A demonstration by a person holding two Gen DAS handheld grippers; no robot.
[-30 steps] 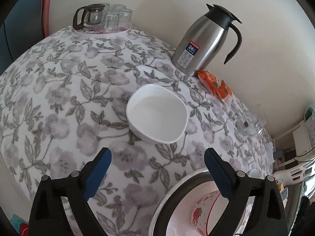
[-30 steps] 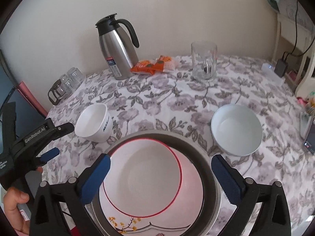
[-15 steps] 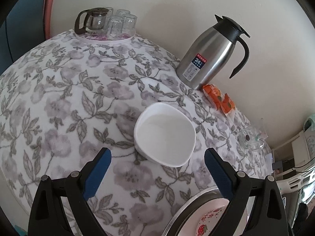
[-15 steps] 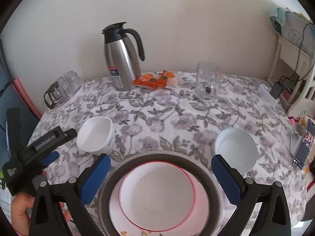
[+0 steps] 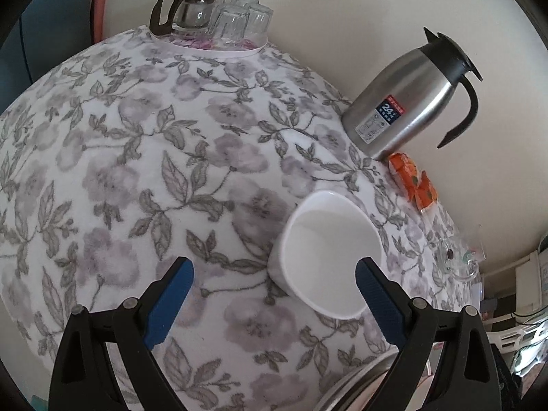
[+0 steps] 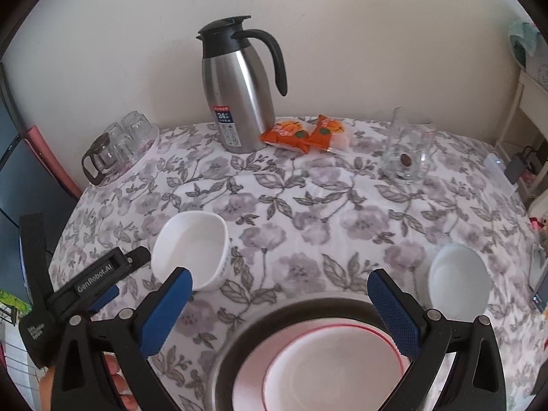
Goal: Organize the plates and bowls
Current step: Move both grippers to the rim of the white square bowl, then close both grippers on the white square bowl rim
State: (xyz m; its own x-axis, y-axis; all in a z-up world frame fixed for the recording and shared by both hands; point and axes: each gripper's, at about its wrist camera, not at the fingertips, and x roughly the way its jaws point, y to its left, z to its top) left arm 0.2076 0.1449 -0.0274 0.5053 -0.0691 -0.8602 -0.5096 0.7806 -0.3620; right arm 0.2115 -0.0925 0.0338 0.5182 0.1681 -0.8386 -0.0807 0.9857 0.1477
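A white squarish bowl (image 5: 328, 253) sits empty on the flowered tablecloth. My left gripper (image 5: 272, 275) is open just short of it, and its right finger overlaps the bowl's near rim in the left wrist view. The right wrist view shows this bowl (image 6: 190, 250) at the left with the left gripper (image 6: 128, 274) beside it. A round white bowl (image 6: 459, 281) stands at the right. Below my open right gripper (image 6: 281, 279) a metal basin (image 6: 233, 352) holds a red-rimmed dish (image 6: 328, 366) on a pink plate. The right gripper holds nothing.
A steel thermos (image 6: 239, 96) stands at the back by the wall, with orange snack packets (image 6: 304, 133) and a glass mug (image 6: 407, 150) to its right. A tray of glasses with a glass pot (image 6: 116, 150) is at the back left. A phone (image 6: 541, 291) lies at the right edge.
Both grippers have drawn back. The square bowl slid from the middle to the right of the left wrist view. The basin sank lower in the right wrist view. Both stayed open.
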